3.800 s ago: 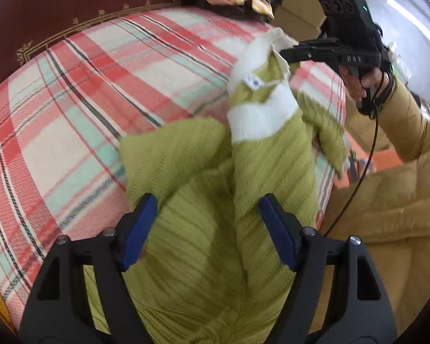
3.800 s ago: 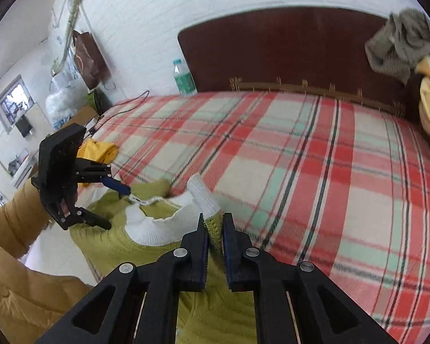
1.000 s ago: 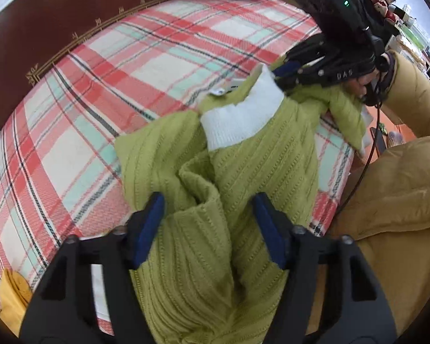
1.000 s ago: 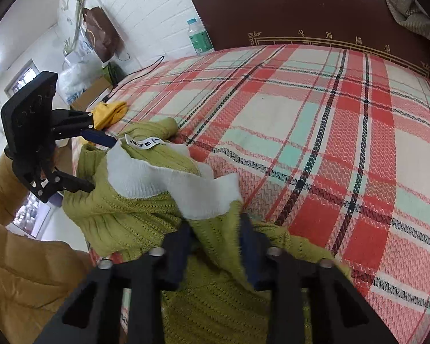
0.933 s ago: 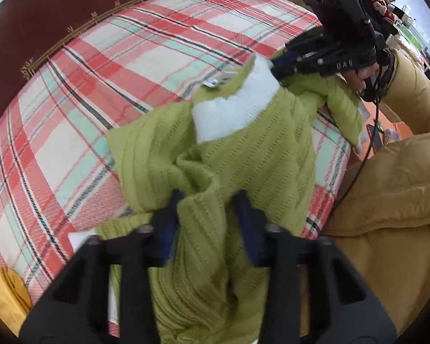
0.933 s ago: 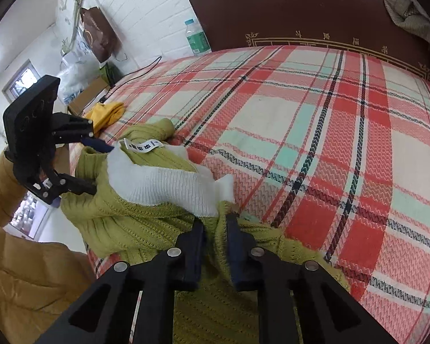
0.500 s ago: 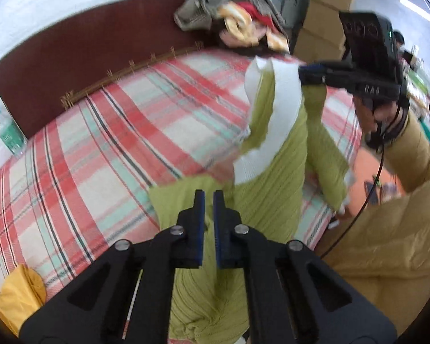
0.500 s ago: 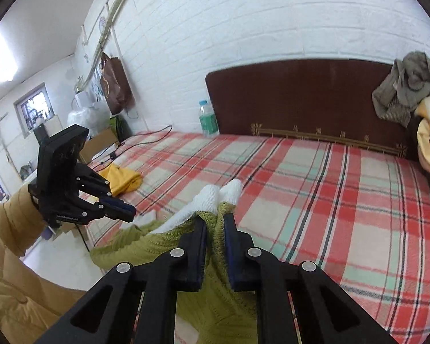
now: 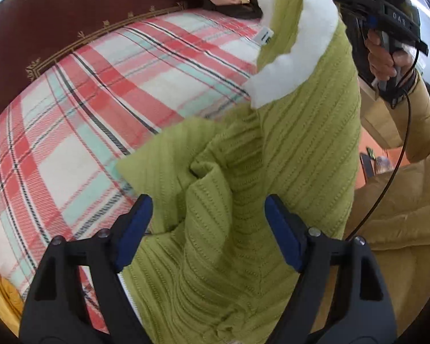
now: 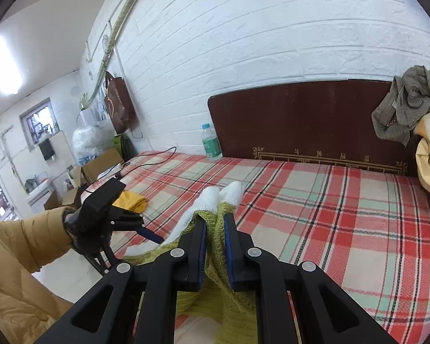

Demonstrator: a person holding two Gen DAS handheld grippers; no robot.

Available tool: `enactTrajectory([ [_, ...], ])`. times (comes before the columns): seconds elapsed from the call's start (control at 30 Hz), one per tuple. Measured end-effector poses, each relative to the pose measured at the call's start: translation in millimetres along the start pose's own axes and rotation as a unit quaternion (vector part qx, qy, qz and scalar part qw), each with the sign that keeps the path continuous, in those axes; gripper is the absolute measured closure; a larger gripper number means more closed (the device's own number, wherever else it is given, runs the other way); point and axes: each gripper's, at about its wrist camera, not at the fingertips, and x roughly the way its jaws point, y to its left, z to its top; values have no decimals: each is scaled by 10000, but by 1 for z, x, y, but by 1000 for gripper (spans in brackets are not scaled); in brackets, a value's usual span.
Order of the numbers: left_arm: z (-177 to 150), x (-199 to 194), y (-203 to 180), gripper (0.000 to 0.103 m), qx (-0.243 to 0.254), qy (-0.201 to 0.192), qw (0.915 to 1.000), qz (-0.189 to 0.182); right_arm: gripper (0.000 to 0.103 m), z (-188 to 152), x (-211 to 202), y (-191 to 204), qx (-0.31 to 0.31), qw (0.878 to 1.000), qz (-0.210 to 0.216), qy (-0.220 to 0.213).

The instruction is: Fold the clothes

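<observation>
1. A green sweater with a white collar is held up above the near edge of a bed covered by a plaid blanket.
2. The right gripper is seen clamped on the sweater just below the collar, its blue pads pressed against the knit from both sides.
3. The left gripper is seen with its jaws spread wide; a bunched fold of the sweater lies between the pads, and contact with either pad cannot be told.
4. In the left wrist view the collar is lifted highest, and a small white label is shown beside it.
5. A yellow cloth is seen lying on the blanket near the bed's edge.
6. A water bottle is stood against the dark headboard.
7. A heap of clothes is piled at the headboard's far end.
</observation>
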Motion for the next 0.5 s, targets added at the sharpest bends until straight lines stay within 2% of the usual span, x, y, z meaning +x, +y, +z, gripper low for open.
enactTrajectory([
  [0.03,-1,4,-4,42,68,72,9999,23,92,-3,1,-1,30,10000,-14,38],
  [0.07,-3,8,-8,74,134,139,9998,51,92,-6,2,-2,66,10000,-15,70],
  [0.1,-3,9,-13,90,188,179,9996,116,92,-9,2,-3,103,9999,-17,101],
  [0.17,-6,5,-26,90,299,170,9991,265,92,-14,3,-6,202,9997,-21,135],
  [0.3,-8,-19,-46,94,254,-138,9984,485,92,-21,3,-13,387,9992,-23,97],
  [0.4,3,-48,-42,94,-45,-678,9971,354,92,-15,-5,-15,504,9986,110,-79],
  [0.5,16,-84,-27,94,-454,-1311,9898,320,92,1,-16,-12,425,9983,101,-381],
])
